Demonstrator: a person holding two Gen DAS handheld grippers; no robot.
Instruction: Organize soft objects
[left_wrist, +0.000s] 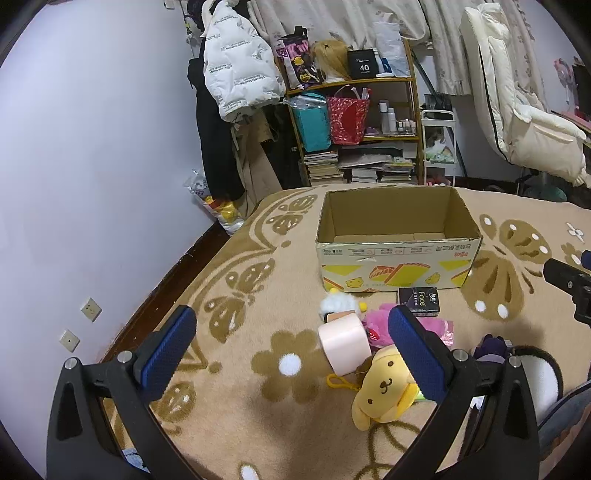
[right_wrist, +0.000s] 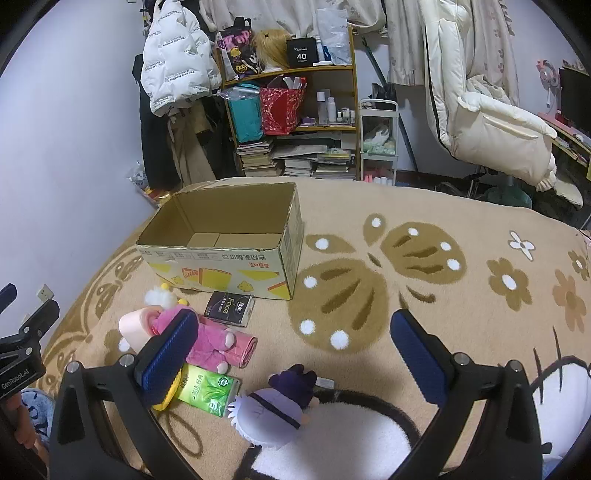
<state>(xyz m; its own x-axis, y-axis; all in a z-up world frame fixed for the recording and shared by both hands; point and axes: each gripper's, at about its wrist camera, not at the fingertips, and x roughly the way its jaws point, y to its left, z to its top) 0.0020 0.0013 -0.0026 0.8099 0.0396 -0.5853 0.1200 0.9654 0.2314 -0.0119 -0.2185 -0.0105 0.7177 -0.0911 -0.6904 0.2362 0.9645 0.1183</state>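
An open, empty cardboard box (left_wrist: 399, 254) stands on the beige blanket, also in the right wrist view (right_wrist: 221, 266). In front of it lie a yellow dog plush (left_wrist: 384, 391), a pink plush (right_wrist: 210, 341), a small white fluffy toy (left_wrist: 338, 303), a pale pink roll (left_wrist: 343, 347), a black tissue pack (right_wrist: 229, 308), a green tissue pack (right_wrist: 207, 389) and a white-haired doll in purple (right_wrist: 277, 402). My left gripper (left_wrist: 291, 360) is open and empty, hovering left of the pile. My right gripper (right_wrist: 295, 362) is open and empty, above the doll.
The blanket (right_wrist: 461, 295) with brown butterfly patterns covers the bed. A lilac wall (left_wrist: 92, 166) lies left. Behind stand a cluttered shelf (left_wrist: 354, 122) with bags and books, hanging coats (left_wrist: 236, 62) and a white cart (right_wrist: 378, 144).
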